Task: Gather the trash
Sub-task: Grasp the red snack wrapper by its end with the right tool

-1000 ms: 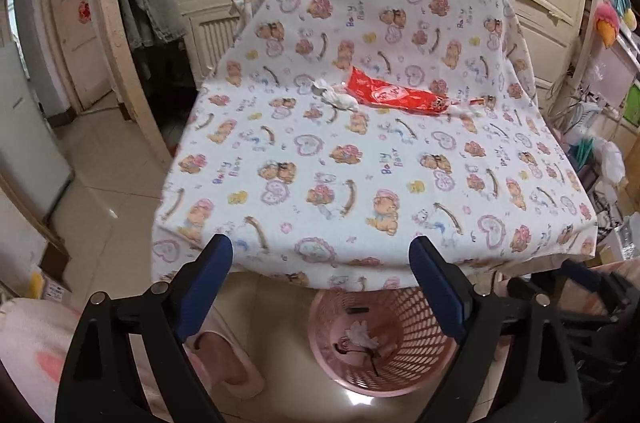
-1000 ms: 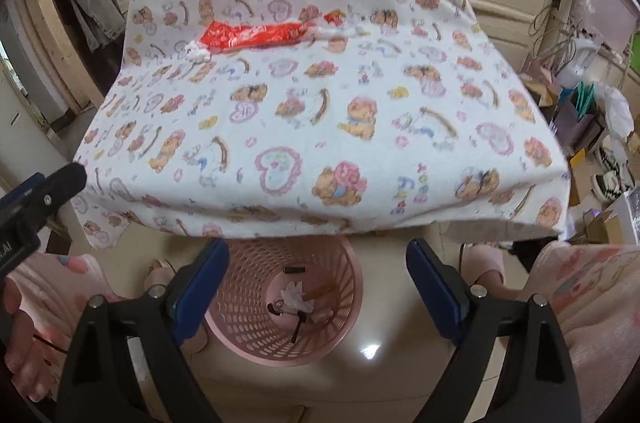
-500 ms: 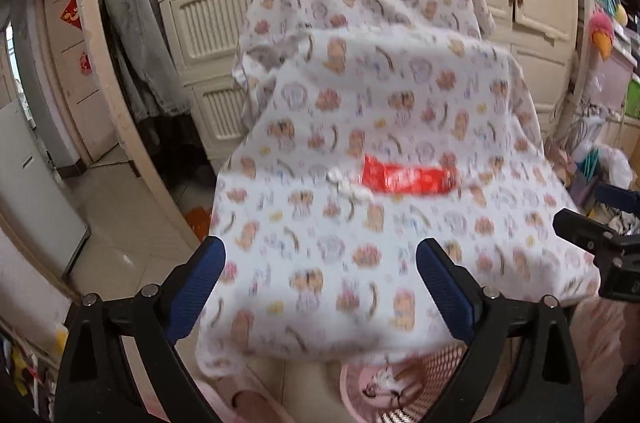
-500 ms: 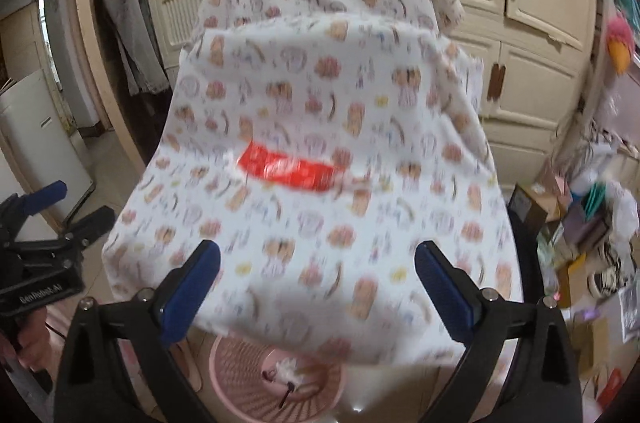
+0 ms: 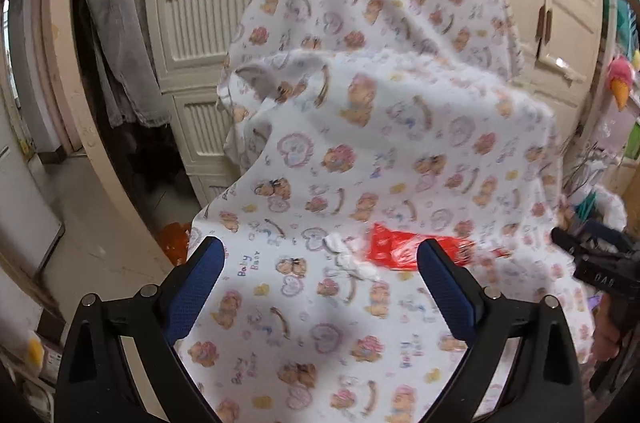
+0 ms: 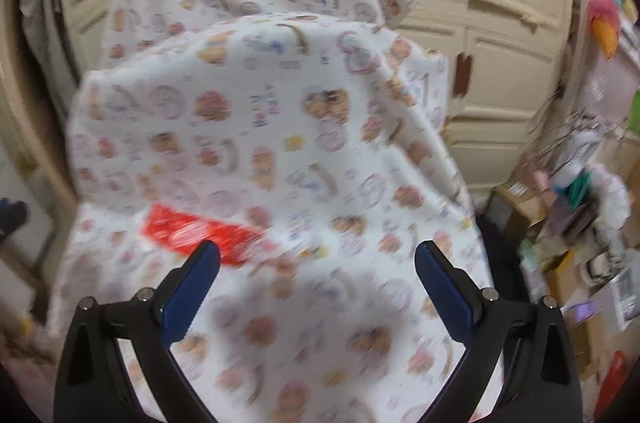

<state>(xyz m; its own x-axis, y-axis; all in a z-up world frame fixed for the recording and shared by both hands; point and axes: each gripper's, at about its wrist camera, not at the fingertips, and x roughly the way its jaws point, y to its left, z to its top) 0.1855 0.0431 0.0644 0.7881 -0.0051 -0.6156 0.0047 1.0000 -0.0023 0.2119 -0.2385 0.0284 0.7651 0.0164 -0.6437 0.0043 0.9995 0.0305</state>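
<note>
Both grippers are rising from the pink basket, now out of view. Left gripper [image 5: 320, 259] and right gripper [image 6: 316, 259] are hovering wide open, empty, near the red wrapper [image 5: 404, 251] and white tissue [image 5: 352, 259] lying on the cloth [image 5: 400, 143].

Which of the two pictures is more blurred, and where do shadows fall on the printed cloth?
Right wrist view: strong motion blur, the red wrapper is smeared and the printed cloth is soft. Left wrist view: sharper, the white tissue beside the wrapper is readable, blur mostly toward the right edge. Both views: a dark shadow lies on the cloth between the open jaws, and straight cupboard doors bend from fisheye distortion.
</note>
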